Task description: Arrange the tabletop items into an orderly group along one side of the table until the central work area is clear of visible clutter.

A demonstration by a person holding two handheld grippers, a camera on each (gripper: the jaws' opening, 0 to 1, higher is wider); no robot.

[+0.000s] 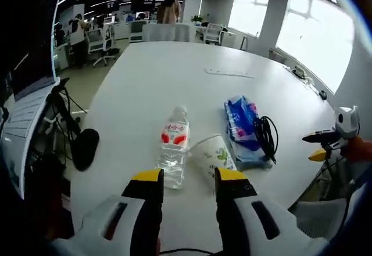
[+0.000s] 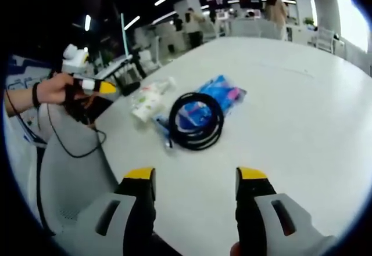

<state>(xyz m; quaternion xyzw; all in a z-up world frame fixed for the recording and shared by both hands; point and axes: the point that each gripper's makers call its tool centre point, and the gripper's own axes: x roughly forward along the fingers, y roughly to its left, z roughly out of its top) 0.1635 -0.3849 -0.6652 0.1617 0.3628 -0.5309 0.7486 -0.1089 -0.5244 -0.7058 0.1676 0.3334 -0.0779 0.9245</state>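
1. White tabletop [image 1: 174, 70] carries a small cluster near its edge: clear water bottle [image 1: 173, 147], paper cup [image 1: 214, 156] on its side, blue packet [image 1: 241, 125], black coiled cable [image 1: 266, 135].
2. Left tongs [image 1: 187, 181]: jaws apart, nothing between them, hovering just short of the bottle's base. Bottle lies straight ahead, slightly toward the left jaw; cup sits ahead of the right jaw, touching or just beside the bottle.
3. Bottle's long axis runs away from the left tongs, cap [image 1: 181, 111] at the far end, base nearest. So the jaws meet it end-on, not across the body.
4. Right tongs [image 2: 196, 177]: jaws wide apart, empty. Cable [image 2: 196, 119] lies dead ahead but well apart, resting on the blue packet [image 2: 216, 93], w/ cup [image 2: 146, 101] and bottle beyond toward the other tongs [image 2: 99, 86].
5. Judgement: left tongs are nearer the bottle and cup; right tongs are lined up on the cable/packet. Cluster sits near one side already, but loose and overlapping, so ordering looks not yet done.
6. Risk, prob.: bottle on its side may roll when nudged; cup likewise.
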